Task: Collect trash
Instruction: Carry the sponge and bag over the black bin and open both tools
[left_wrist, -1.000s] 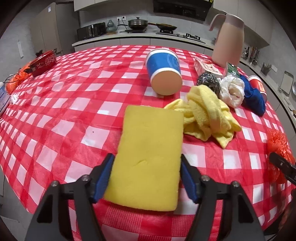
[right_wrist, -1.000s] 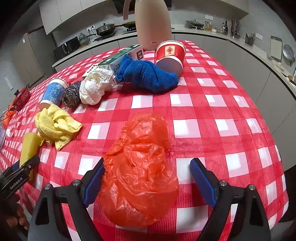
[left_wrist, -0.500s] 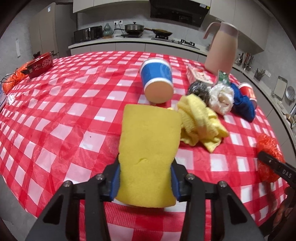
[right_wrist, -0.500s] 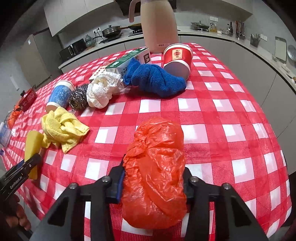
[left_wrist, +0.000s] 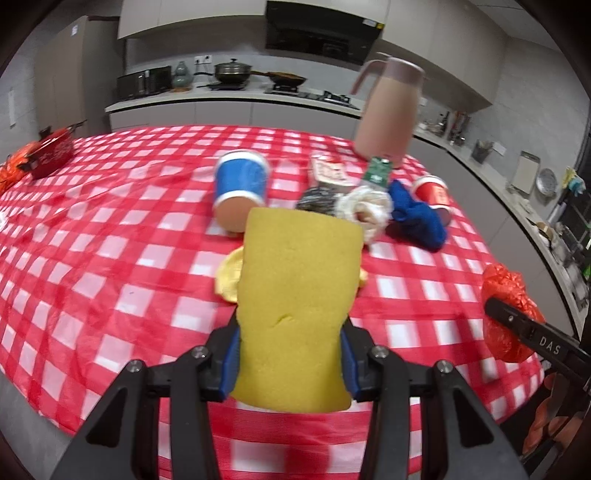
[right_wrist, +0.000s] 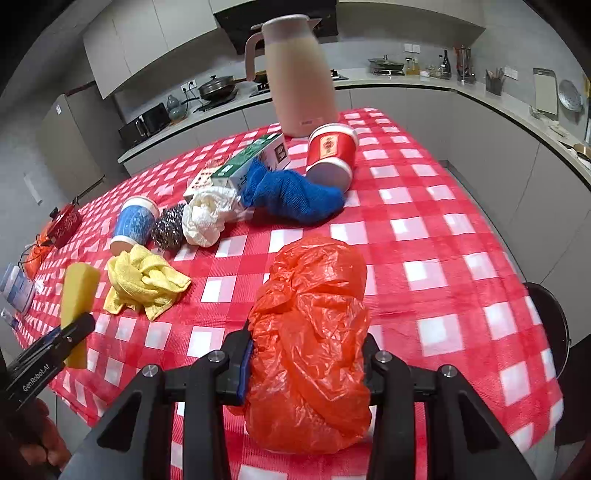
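My left gripper (left_wrist: 290, 360) is shut on a yellow sponge (left_wrist: 295, 302), held up off the red-checked table (left_wrist: 110, 258); the same sponge (right_wrist: 77, 295) shows at the left of the right wrist view. A crumpled orange plastic bag (right_wrist: 314, 332) is squeezed between the pads of my right gripper (right_wrist: 308, 365) and lifted clear of the cloth; from the left wrist view the bag (left_wrist: 506, 295) hangs at the right edge. On the table lie a yellow cloth (right_wrist: 144, 284), a blue paper cup (left_wrist: 240, 184), a steel scourer (right_wrist: 168, 230), a white wad (right_wrist: 207, 218), a blue cloth (right_wrist: 295, 197) and a red cup (right_wrist: 332, 155).
A pink thermos jug (right_wrist: 299, 74) stands at the table's far side, beside a green-and-white carton (right_wrist: 255, 162) and a flat packet (left_wrist: 327, 171). A red pot (left_wrist: 51, 155) sits far left. A dark round stool (right_wrist: 550, 325) is beyond the table's right edge. Kitchen counters run behind.
Both grippers closed, the left on the sponge and the right on the orange bag, then both rose, lifting the sponge and the bag off the table.
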